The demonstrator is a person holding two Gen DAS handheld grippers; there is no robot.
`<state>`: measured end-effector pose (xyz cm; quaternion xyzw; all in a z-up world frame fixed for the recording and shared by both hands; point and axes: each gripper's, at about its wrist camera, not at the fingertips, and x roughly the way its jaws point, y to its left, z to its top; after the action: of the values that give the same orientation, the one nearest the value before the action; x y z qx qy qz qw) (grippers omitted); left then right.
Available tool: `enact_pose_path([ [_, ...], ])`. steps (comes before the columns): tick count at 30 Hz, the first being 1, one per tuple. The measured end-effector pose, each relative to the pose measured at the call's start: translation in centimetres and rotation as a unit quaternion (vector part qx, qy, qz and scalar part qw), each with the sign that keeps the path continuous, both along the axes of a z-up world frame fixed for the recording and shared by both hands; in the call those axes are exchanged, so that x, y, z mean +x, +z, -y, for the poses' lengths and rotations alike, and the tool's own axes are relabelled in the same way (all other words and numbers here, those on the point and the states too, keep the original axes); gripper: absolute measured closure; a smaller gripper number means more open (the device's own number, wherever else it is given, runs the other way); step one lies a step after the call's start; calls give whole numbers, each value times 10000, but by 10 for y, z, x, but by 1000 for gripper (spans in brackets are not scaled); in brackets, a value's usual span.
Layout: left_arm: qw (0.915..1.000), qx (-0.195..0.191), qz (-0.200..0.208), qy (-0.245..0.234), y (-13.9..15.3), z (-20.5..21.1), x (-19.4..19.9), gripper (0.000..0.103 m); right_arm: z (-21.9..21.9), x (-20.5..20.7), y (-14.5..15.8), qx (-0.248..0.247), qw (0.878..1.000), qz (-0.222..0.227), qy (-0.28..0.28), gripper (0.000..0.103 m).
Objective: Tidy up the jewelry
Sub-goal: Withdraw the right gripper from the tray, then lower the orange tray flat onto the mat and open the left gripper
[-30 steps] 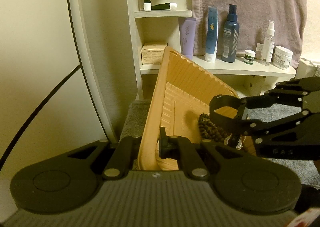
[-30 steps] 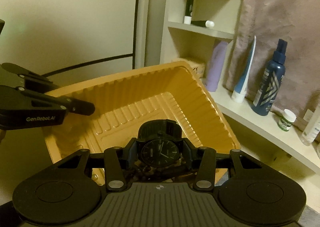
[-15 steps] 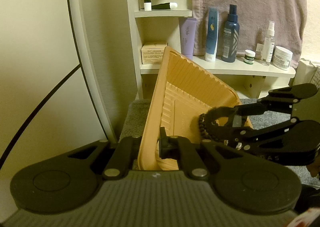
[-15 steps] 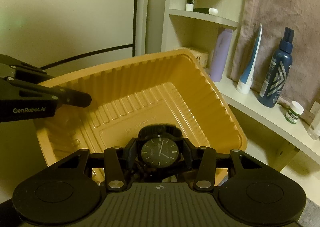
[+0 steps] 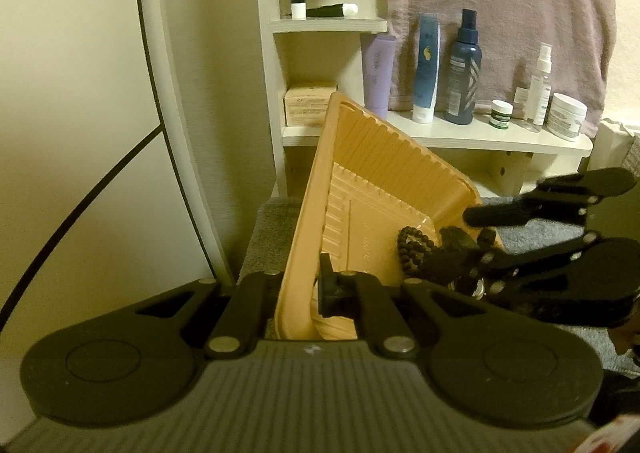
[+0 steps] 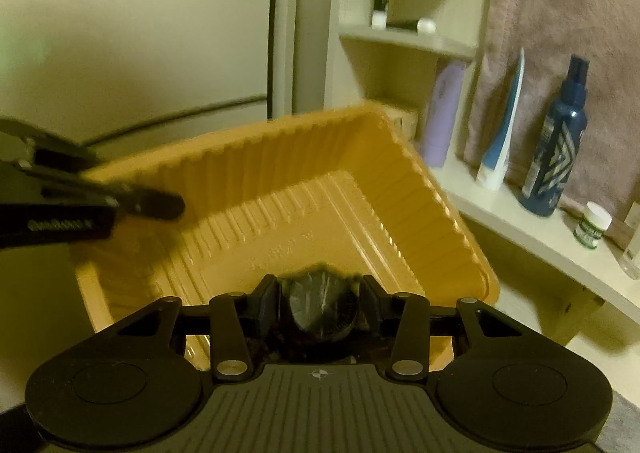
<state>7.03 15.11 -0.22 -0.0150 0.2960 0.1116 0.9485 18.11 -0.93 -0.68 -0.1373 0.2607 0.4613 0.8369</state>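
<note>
Putting the watch in the orange tray

On the left, the left gripper (image 5: 298, 289) has its jaws pinched on the near rim of the orange tray (image 5: 384, 181) and holds it tipped up on its side. In the middle, a dark bead bracelet (image 5: 414, 243) already lies low in the tray. On the right, the right gripper (image 6: 320, 307) has its jaws clamped on the black watch (image 6: 322, 309), right over the tray's near edge. To do this well, I think the tray should be kept steady, the watch brought down low beside the beads, and only then let go, so nothing slides out. Both grippers point forward and slant down a bit. The right one reaches in from the side.
</note>
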Motion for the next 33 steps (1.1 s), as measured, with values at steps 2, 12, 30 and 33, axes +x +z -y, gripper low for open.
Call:
enact_pose_path([
  [2,10000,-48,-10,15,-2,-2,-1,98,3,1,3,92,9998,74,-128,49],
  [12,9974,-705,117,98,-20,-32,-6,98,50,0,11,367,9934,73,-1083,42],
  [30,9859,-1604,-59,473,-62,-75,-18,71,138,-28,-8,595,9574,-947,-2664,40],
  [33,9853,-1598,64,594,-58,-79,-26,63,146,-35,-3,653,9536,-1022,-2757,40],
])
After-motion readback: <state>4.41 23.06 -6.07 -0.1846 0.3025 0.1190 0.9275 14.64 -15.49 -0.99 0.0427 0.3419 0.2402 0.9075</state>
